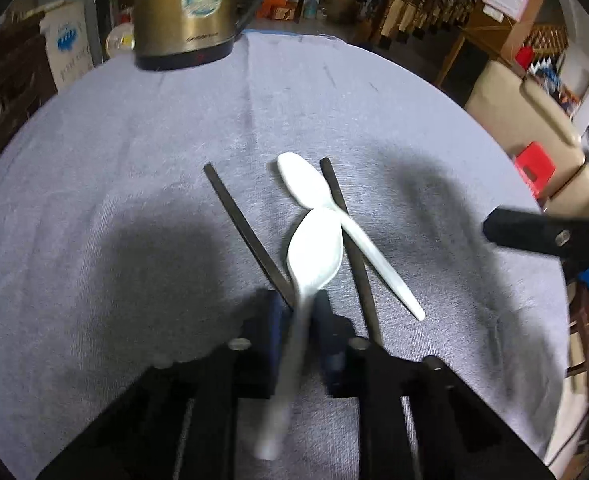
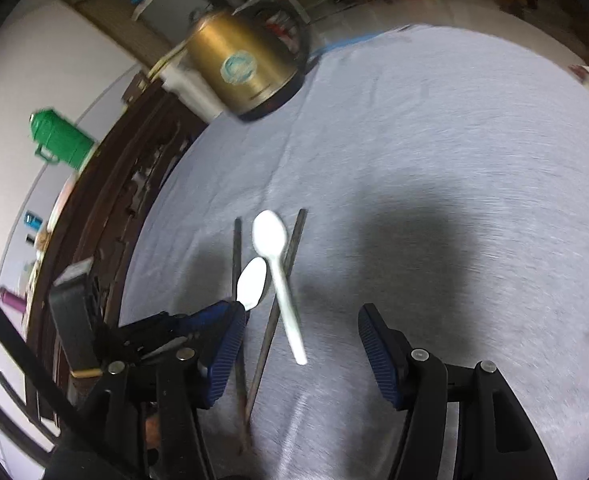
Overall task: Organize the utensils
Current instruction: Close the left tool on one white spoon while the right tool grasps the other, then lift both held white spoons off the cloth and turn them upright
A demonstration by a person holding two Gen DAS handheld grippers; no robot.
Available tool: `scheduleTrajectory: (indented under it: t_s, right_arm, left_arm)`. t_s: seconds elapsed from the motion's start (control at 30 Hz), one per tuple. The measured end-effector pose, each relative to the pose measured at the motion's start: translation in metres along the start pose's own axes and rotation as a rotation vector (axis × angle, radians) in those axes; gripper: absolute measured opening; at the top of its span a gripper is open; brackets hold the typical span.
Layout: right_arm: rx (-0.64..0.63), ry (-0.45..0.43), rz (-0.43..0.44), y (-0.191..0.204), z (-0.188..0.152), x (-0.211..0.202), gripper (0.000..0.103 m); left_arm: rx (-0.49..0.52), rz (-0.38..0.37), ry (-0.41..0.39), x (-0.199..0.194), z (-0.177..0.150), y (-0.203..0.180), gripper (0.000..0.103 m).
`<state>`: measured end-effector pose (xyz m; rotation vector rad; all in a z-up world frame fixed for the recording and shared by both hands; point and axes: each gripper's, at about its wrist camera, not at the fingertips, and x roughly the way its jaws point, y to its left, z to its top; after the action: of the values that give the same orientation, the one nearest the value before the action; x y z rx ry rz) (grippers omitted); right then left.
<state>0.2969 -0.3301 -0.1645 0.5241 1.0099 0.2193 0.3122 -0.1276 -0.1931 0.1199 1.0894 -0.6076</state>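
My left gripper (image 1: 300, 316) is shut on the handle of a white plastic spoon (image 1: 314, 248), whose bowl sticks out ahead of the fingers, just above the cloth. A second white spoon (image 1: 348, 228) lies on the grey cloth, crossing one of two dark chopsticks (image 1: 350, 252); the other chopstick (image 1: 242, 228) lies to its left. In the right wrist view my right gripper (image 2: 304, 352) is open, low over the cloth. The lying spoon (image 2: 282, 292) has its handle tip in the gap between the jaws, untouched, beside a chopstick (image 2: 278, 300). The left gripper (image 2: 236, 308) holds the other spoon (image 2: 252, 282) at left.
A brass-coloured electric kettle (image 1: 190, 12) (image 2: 242, 64) stands at the far edge of the round, grey-clothed table (image 1: 114, 152). A dark wooden edge and a green flask (image 2: 60, 138) lie beyond the table's left side. A red stool (image 1: 534, 166) stands off the table to the right.
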Motion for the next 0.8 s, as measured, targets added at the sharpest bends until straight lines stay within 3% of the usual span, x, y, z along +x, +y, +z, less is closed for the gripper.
scheduleTrajectory:
  t_s: [0.13, 0.43, 0.57, 0.63, 0.67, 0.7, 0.8]
  right_arm:
    - [-0.04, 0.059, -0.011, 0.01, 0.004, 0.028, 0.045]
    - [-0.111, 0.111, -0.052, 0.023, 0.008, 0.062, 0.045]
    - [-0.15, 0.106, -0.072, 0.03, 0.007, 0.071, 0.045]
    - [-0.173, 0.103, -0.096, 0.032, 0.007, 0.072, 0.031]
    - [-0.196, 0.107, -0.116, 0.032, 0.007, 0.073, 0.016]
    - [-0.21, 0.11, -0.128, 0.032, 0.007, 0.075, 0.011]
    - [-0.201, 0.104, -0.138, 0.028, 0.007, 0.07, 0.01]
  left_arm:
    - [-0.024, -0.015, -0.01, -0.005, -0.003, 0.014, 0.009]
    - [-0.095, -0.044, -0.058, -0.023, -0.007, 0.045, 0.009]
    - [-0.136, -0.022, -0.055, -0.024, -0.009, 0.053, 0.009]
    - [-0.15, -0.011, -0.035, -0.02, -0.01, 0.054, 0.009]
    - [-0.161, -0.005, -0.023, -0.017, -0.01, 0.055, 0.009]
    - [-0.168, -0.003, -0.016, -0.015, -0.009, 0.055, 0.009]
    - [-0.194, -0.001, 0.01, -0.008, -0.008, 0.055, 0.009]
